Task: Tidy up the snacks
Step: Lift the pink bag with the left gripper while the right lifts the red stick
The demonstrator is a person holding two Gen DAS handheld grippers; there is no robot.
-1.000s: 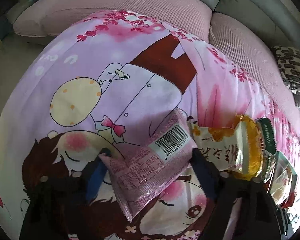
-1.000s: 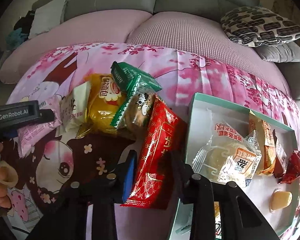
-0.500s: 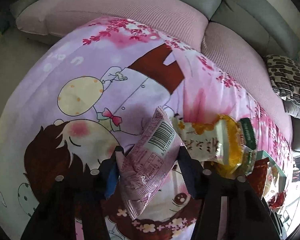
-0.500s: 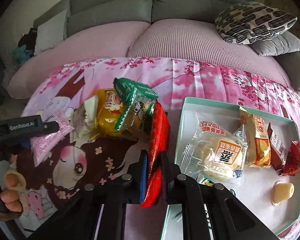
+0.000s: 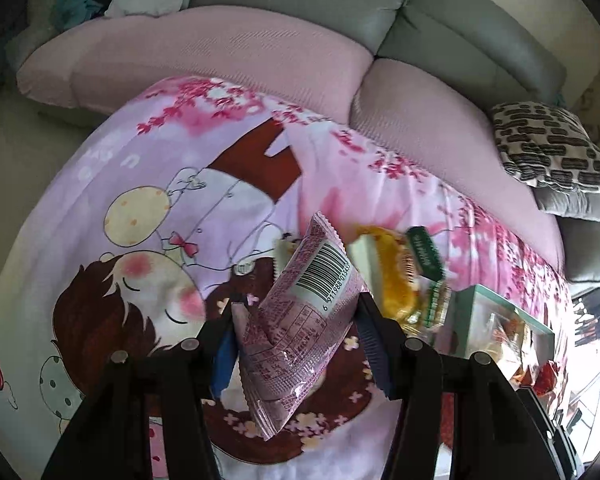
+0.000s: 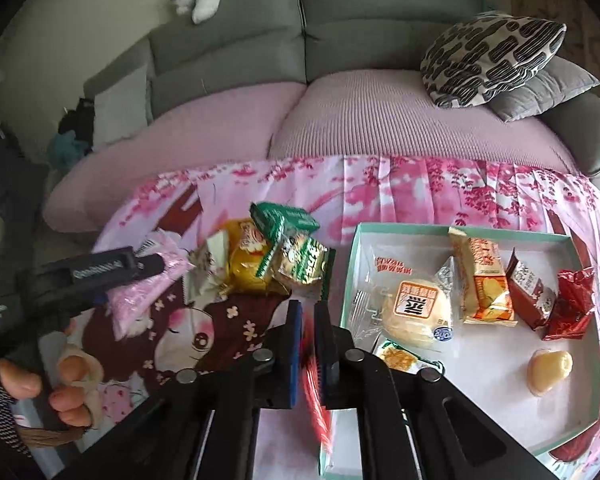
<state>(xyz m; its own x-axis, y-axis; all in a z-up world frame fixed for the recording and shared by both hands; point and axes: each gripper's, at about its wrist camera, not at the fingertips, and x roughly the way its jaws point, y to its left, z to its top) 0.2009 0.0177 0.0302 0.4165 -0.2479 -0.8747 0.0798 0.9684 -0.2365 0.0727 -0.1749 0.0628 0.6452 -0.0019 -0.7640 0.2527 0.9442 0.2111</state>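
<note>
Key relation: the teal tray [image 6: 572, 240] lies to the right of both held packets; the right gripper [image 6: 308, 344] is just beside its left wall, the left gripper [image 5: 296, 344] is well further away, on the other side of the snack pile [image 6: 268, 260].
Nearer hand: the right one, by my judgement, should reach the tray first.
Right jaws: narrow, pressed on the red packet [image 6: 314, 392], which is seen edge-on and blurred; it hangs down between the pads, its long axis about vertical.
Left jaws: half closed, holding the pink packet [image 5: 300, 320] by its two sides; its long axis runs slanted, barcode end up and away from the camera, the lower corner hanging below the pads.
Height: both packets seem lifted clear of the cartoon blanket [image 5: 140, 208].
Tray content: several snacks already lie inside, with bare floor at its near part.
Risk: the thin red packet may swing or slip.
</note>
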